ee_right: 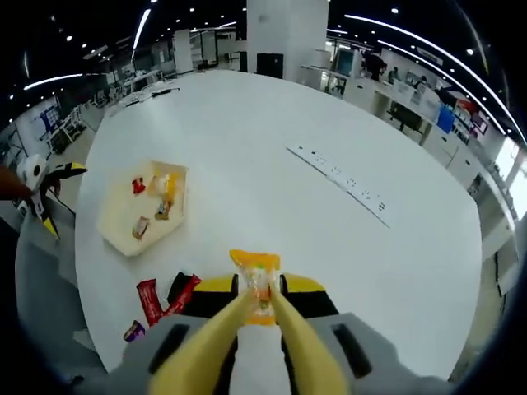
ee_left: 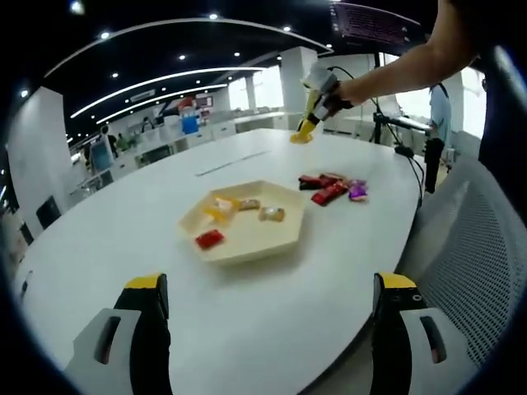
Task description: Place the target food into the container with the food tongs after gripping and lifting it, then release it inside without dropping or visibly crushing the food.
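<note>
On white worktop [ee_left: 272, 313]: hexagonal tray [ee_right: 115, 226] with few snacks, loose wrappers [ee_left: 331, 189] beside. Right tool [ee_right: 262, 309] clamps tongs [ee_right: 239, 329] pinching orange packet [ee_right: 257, 284], raised. Left tool [ee_left: 268, 309] wide open, empty. Labels unreadable.

One tray [ee_left: 247, 243] sits on one table [ee_left: 272, 329], with four snack packets [ee_left: 209, 239] in it. About four more packets [ee_left: 329, 192] lie loose beside it, and one orange packet [ee_right: 257, 284] sits between tongs [ee_right: 247, 329].

left gripper [ee_left: 268, 309] hovers with fingers spread wide; right gripper [ee_right: 262, 298] is raised at arm's length, fingers pinched.
</note>
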Demonstrator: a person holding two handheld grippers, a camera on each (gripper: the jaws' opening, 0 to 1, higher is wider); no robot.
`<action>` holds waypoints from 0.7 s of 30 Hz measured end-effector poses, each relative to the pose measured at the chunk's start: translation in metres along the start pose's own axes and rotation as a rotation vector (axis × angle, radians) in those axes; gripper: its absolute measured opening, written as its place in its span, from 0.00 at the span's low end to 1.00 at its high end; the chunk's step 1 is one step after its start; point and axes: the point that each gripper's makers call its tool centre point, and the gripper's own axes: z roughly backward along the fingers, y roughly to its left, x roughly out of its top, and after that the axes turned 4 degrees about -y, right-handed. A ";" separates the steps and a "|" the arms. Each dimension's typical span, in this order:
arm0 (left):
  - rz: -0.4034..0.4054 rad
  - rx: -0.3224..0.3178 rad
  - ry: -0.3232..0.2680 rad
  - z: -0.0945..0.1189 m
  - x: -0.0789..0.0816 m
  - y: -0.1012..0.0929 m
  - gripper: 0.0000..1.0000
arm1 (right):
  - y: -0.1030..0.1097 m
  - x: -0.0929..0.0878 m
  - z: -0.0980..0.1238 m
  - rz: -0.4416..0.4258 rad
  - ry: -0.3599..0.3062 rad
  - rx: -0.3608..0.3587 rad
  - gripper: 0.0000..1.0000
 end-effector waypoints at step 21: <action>0.038 -0.029 -0.047 0.001 0.008 -0.004 0.99 | 0.097 0.095 -0.033 0.094 -0.092 0.125 0.19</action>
